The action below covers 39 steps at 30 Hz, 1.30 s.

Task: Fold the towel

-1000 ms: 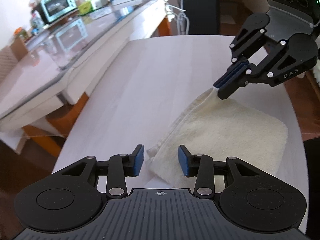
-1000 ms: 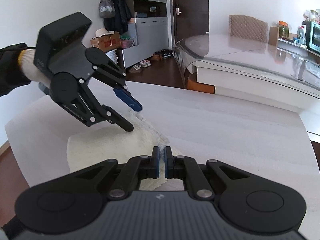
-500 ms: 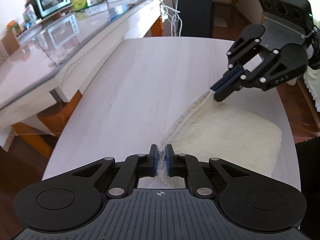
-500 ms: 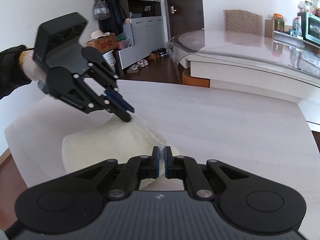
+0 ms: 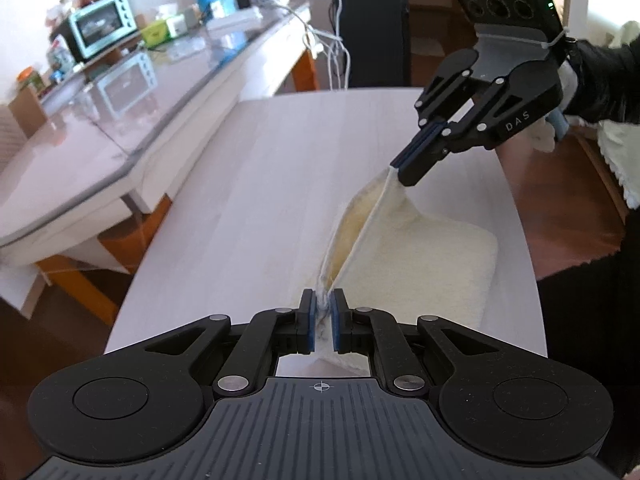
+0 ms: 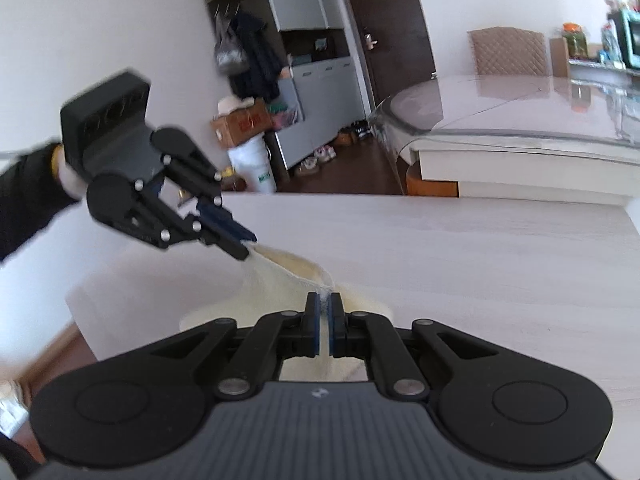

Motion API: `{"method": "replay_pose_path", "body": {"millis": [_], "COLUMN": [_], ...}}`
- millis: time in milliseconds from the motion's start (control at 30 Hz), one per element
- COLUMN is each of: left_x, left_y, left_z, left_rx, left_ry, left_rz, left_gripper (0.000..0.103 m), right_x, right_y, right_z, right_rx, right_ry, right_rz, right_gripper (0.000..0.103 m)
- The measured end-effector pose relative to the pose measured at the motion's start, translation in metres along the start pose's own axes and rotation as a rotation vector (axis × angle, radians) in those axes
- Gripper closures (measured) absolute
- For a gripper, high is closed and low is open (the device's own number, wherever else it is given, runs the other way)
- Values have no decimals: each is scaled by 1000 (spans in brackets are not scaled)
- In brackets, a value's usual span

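Cream terry towel (image 5: 424, 256) on pale wood tabletop (image 5: 256, 184); left gripper (image 5: 323, 308) and right gripper (image 5: 404, 166) each clamp a corner, near edge lifted taut

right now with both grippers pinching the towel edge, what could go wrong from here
1. The left gripper and right gripper each clamp only a thin bit of the towel hem, so a corner could slip out mid-fold.
2. The towel lies close to the table edge on the right gripper's side; carrying the lifted edge over that way might drag it off.
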State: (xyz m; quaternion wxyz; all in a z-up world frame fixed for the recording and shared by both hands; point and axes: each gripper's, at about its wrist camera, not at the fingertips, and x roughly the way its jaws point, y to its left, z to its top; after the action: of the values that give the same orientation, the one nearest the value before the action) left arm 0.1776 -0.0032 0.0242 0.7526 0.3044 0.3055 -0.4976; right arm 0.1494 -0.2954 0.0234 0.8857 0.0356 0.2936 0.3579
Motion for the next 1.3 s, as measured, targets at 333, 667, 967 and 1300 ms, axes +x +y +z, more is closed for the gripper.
{"method": "replay_pose_path", "body": {"millis": [333, 667, 967, 1300], "left_x": [32, 27, 22, 27], "left_y": [17, 27, 23, 9], "left_z": [-8, -13, -20, -17], "left_rx": [-78, -112, -142, -74], "left_ry": [49, 19, 43, 66], "left_rz": [74, 81, 15, 39], "left_gripper": [90, 88, 74, 90], "right_x": [43, 47, 38, 52], "right_y": [-15, -19, -9, 12], "right_z": [2, -3, -4, -15], "right_rx": [-13, -13, -22, -97], "right_ry": [101, 104, 79, 153], "right_rz": [-105, -137, -90, -56], "right_gripper": [98, 94, 89, 89]}}
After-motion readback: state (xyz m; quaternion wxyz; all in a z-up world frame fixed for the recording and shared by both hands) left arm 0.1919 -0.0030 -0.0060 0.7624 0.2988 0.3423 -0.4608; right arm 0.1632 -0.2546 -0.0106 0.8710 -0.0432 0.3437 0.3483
